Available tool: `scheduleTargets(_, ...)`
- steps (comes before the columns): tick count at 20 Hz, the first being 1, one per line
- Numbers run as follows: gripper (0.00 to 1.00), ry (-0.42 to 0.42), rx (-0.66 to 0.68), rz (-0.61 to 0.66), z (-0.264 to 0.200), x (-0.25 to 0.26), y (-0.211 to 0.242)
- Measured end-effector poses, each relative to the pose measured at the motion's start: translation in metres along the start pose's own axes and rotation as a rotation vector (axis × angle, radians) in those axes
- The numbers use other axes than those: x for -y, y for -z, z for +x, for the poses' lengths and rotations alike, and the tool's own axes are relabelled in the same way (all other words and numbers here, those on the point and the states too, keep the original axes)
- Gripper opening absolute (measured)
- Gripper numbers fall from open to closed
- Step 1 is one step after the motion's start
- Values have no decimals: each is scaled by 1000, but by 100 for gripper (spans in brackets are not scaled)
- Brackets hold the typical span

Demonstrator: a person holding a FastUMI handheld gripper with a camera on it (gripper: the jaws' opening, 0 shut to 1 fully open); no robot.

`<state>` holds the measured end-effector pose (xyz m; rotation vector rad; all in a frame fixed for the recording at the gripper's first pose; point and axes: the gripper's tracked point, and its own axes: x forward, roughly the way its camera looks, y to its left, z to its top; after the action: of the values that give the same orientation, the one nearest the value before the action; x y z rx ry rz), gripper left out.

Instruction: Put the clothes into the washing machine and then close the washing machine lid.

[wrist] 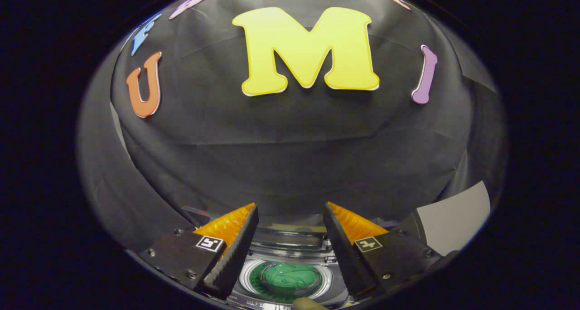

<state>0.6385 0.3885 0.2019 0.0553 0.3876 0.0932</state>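
My gripper (290, 208) stands open, its two fingers spread wide with nothing between them. Far below, seen in the gap between the fingers, is the washing machine (290, 251) with its round drum opening. A green garment (287, 277) lies bunched inside the drum. The raised lid (294, 232) stands at the back of the machine, seen as a glassy panel just beyond the drum. The gripper hangs well above the machine and touches nothing.
The black cloth wall (290, 156) rises close behind the machine. A pale grey panel (455, 217) stands to the right of the right finger. A small tan rounded thing (308, 304) shows just below the drum; what it is I cannot tell.
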Motion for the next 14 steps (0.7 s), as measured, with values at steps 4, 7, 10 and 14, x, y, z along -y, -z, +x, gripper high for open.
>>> scheduleTargets(4, 90, 47, -42, 13, 28, 1, 0)
scheduleTargets(7, 91, 67, -98, 22, 47, 1, 9)
scheduleTargets(10, 91, 90, -131, 37, 60, 5, 17)
scheduleTargets(14, 91, 108, -158, 37, 68, 6, 31)
